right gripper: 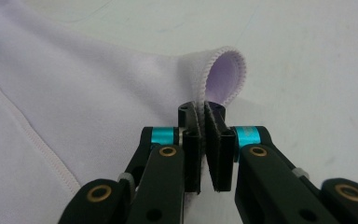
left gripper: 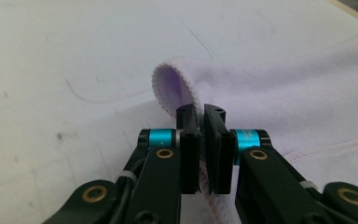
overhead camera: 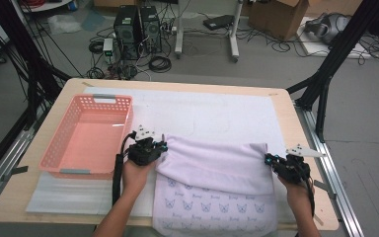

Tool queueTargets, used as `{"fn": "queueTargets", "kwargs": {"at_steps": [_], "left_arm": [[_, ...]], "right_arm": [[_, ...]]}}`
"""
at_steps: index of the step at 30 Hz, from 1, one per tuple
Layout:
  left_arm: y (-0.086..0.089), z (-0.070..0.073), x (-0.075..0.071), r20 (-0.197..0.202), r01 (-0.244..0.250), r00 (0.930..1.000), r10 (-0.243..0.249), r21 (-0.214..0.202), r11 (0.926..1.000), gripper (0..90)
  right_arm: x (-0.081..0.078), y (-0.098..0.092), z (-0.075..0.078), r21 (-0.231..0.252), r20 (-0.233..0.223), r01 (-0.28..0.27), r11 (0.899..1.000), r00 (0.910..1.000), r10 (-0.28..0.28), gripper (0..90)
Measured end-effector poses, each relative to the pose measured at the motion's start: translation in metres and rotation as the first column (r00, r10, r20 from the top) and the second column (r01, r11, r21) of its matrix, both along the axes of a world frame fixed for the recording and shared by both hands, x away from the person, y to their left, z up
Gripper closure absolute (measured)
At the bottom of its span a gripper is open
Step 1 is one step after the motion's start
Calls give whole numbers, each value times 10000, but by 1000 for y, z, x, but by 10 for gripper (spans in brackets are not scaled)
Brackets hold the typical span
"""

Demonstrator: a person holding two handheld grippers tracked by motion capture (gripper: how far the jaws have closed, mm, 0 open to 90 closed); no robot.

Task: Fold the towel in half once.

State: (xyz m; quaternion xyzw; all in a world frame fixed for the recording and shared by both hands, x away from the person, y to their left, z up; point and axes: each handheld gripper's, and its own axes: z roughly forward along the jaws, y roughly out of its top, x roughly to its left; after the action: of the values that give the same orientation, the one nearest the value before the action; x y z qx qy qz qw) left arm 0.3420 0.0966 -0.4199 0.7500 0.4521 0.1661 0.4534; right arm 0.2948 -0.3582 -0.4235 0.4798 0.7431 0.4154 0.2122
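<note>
Left gripper (overhead camera: pixel 164 146) clamped tight on the left corner of the lilac cloth (overhead camera: pixel 217 168), right gripper (overhead camera: pixel 268 159) pinching the right corner. Cloth spread across the near right of the table (overhead camera: pixel 177 86), folded edge between both grippers, pink basket (overhead camera: pixel 86 136) alongside at left.

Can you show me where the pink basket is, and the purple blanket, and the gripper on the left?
pink basket (overhead camera: pixel 59 148), high view, on its left rim.
purple blanket (overhead camera: pixel 217 165), high view, on its folded-over top layer.
left gripper (left gripper: pixel 203 116), left gripper view, between its fingertips, shut on the blanket's edge.
</note>
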Motion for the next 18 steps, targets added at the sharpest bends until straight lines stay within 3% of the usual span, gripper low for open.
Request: {"fn": "queueTargets", "kwargs": {"at_steps": [2, 7, 11, 18], "left_arm": [[2, 2, 9, -46, -82, 10000, 83, 193, 9998, 847], [2, 6, 33, -238, -307, 9992, 307, 17, 9995, 847], [2, 10, 48, 69, -200, 9998, 199, 160, 9997, 847], [8, 3, 63, 107, -352, 9993, 355, -301, 9989, 846]], "right_arm": [[11, 1, 5, -36, -48, 30, 10000, 10000, -30, 853], [38, 4, 17, -306, -97, 288, 9991, 9995, -291, 853], [60, 5, 19, -383, -207, 424, 9984, 9988, -432, 853], [81, 7, 16, -258, -292, 641, 9976, 9975, -648, 852]]}}
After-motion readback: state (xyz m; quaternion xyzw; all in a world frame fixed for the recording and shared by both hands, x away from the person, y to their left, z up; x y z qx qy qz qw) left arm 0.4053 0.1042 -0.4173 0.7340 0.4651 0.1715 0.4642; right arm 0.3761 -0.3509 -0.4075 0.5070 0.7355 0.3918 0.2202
